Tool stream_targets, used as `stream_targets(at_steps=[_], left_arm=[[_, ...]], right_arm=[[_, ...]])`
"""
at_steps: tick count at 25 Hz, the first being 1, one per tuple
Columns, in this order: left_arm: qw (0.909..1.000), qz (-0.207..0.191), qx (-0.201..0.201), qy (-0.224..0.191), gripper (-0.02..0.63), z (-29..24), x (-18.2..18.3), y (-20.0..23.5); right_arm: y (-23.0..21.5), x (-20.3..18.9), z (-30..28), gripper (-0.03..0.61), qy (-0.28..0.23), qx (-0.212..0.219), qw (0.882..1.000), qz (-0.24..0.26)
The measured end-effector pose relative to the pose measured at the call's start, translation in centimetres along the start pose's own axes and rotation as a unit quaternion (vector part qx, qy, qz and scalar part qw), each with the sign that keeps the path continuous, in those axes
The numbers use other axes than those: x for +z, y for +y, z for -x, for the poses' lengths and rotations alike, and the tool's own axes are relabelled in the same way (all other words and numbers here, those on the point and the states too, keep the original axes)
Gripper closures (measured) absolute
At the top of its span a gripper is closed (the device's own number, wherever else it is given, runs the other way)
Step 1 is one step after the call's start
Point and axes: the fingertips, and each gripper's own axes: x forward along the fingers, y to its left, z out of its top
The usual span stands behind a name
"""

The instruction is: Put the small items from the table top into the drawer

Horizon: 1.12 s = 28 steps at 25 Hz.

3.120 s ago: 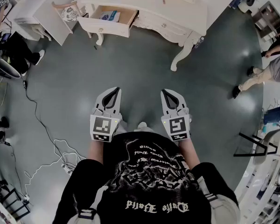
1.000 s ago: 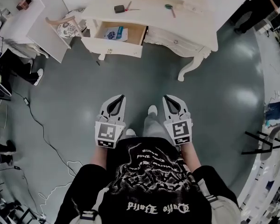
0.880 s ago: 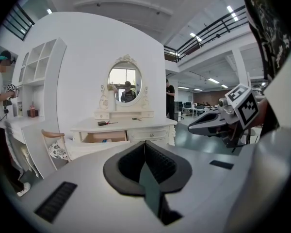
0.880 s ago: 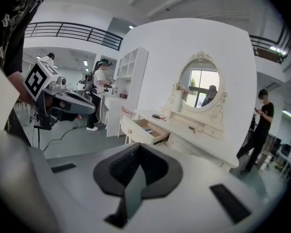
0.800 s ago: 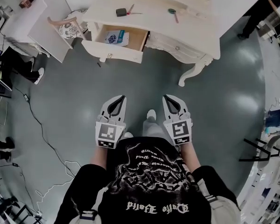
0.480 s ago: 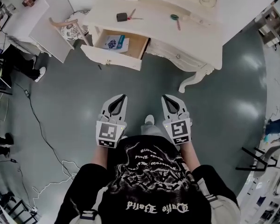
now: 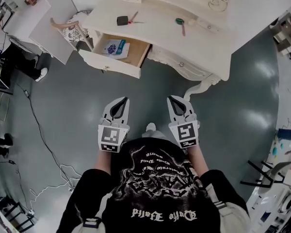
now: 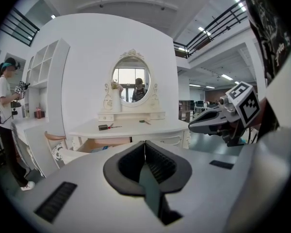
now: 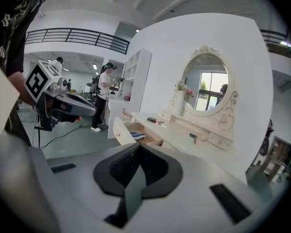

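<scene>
Ahead of both grippers, across a stretch of grey floor [image 7: 77,101], stands the white dressing table [image 7: 208,42] with an oval mirror [image 8: 132,84].

Table top: black block [image 7: 122,20], red-handled tool [image 7: 134,18] just beside it, and green-handled tool [image 7: 180,24] well apart to the right. All three lie on the top, none in the drawer.

Drawer [image 7: 136,57]: pulled out toward the person, left of the table's centre. It holds a blue-and-white packet [image 7: 115,47].

Left gripper [image 7: 124,100]: jaws together, nothing between them. Right gripper [image 7: 170,98]: likewise closed and empty. Both are held side by side in front of the person's chest, well apart from the table.

Surroundings: a chair [image 7: 70,29] stands just left of the drawer front, and a curved table leg [image 7: 196,87] comes down at the right. A white cable [image 7: 39,125] trails over the floor at left (well off the line to the drawer). A person [image 8: 5,106] stands by the white shelf unit [image 8: 46,76].
</scene>
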Motion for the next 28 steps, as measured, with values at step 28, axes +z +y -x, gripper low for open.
stream_targets(at_steps=[28], left_arm=[[1.0000,-0.008,-0.005,0.003,0.598,-8.5,2.7,-4.8]], right_arm=[[-8.3,-3.7,0.1,0.568,0.013,0.013,1.000,-0.014]])
